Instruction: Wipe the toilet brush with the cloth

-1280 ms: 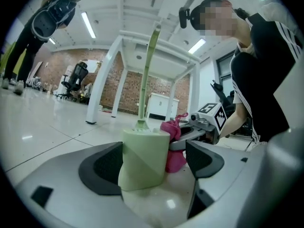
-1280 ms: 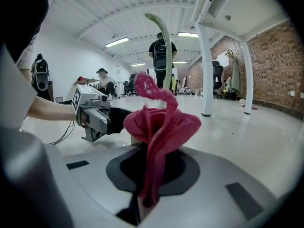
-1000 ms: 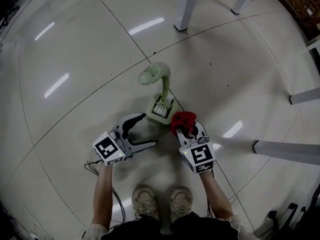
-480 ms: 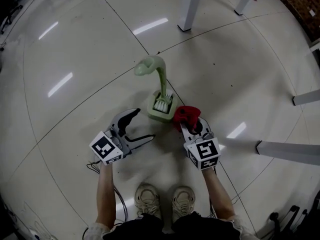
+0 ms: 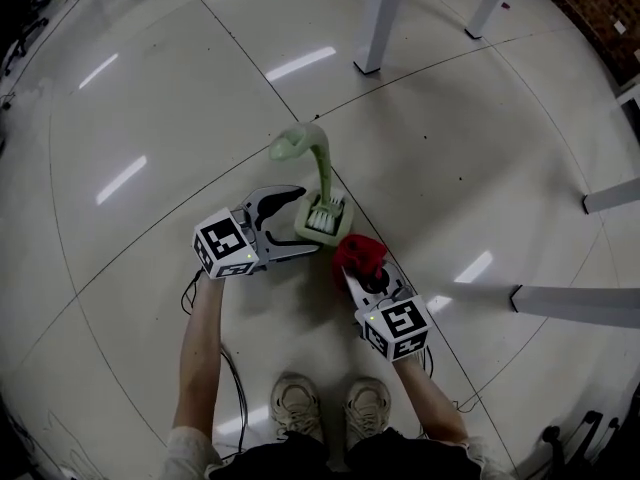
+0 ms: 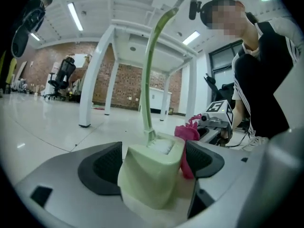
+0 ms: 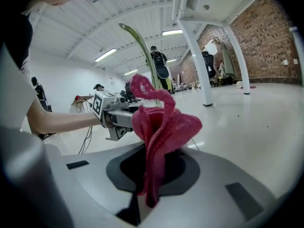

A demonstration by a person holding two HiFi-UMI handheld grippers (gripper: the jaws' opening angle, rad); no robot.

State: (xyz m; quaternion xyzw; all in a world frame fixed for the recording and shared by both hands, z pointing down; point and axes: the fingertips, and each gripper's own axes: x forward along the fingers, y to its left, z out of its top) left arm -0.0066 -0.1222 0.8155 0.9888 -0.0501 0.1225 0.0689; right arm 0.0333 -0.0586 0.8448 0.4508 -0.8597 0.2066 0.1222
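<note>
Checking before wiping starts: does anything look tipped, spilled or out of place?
Nothing stands out. The toilet brush stands upright in its holder, between the left tool's open jaws; the right tool pinches the red cloth beside it.

Big open-plan lab / workshop hall, not a home: wide glossy pale tiled floor [image 5: 150, 88] w/ ceiling lights mirrored in it, and white metal table legs [image 5: 378, 18] standing on it. Bare brick wall [image 7: 266, 42] along one side, plain white walls elsewhere. High white ceiling w/ long strip lights [image 6: 74, 16] & white beams. Black office chair [image 6: 61, 75] near the brick wall, more chairs & gear far off in the right gripper view. Other ppl about: one standing in the bkgd [image 7: 156, 61], another by a table [image 7: 81, 99] at the far wall. Loose black cables [image 5: 190, 293] trail over the floor
</note>
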